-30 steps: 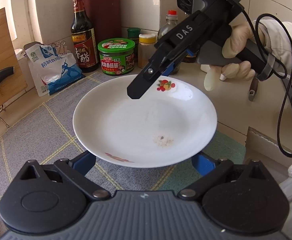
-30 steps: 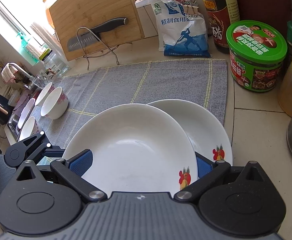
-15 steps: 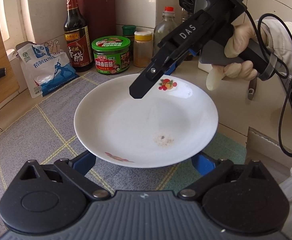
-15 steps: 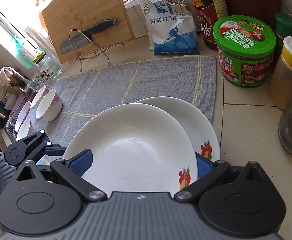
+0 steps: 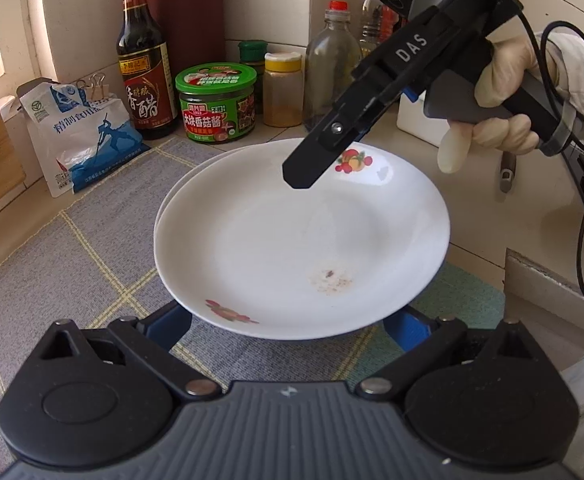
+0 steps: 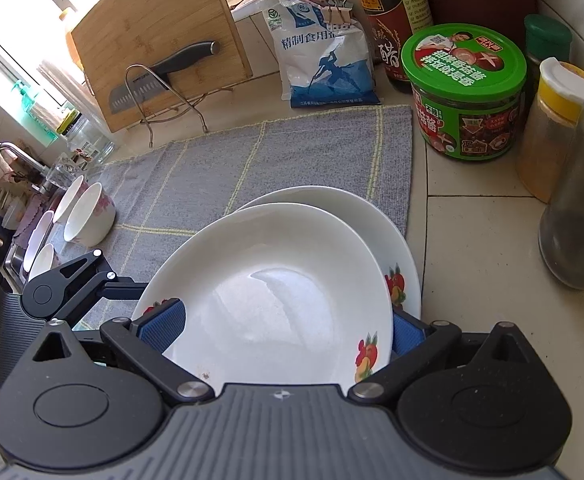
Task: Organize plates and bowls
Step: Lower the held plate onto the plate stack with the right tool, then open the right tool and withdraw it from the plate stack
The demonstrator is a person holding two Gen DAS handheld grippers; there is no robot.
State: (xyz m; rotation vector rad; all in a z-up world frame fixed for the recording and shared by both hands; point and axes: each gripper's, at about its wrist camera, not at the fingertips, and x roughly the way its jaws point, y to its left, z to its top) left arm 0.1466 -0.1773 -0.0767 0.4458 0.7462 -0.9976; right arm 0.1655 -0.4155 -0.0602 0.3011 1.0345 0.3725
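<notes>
Tiled kitchen counter here, a grey checked mat spread across it, and at the back a vinegar bottle, a green-lidded sauce jar, a blue-and-white salt bag and a cutting board with a knife racked against it. Centre stage: the top plate, white with fruit prints and a brown smudge, sitting over a second plate at the mat's corner. The left gripper has its blue pads spread wide either side of the near rim; whether they touch is hard to tell. The right gripper likewise straddles the opposite rim, jaws apart, a gloved hand on its handle. Bowls wait well off to the left.
</notes>
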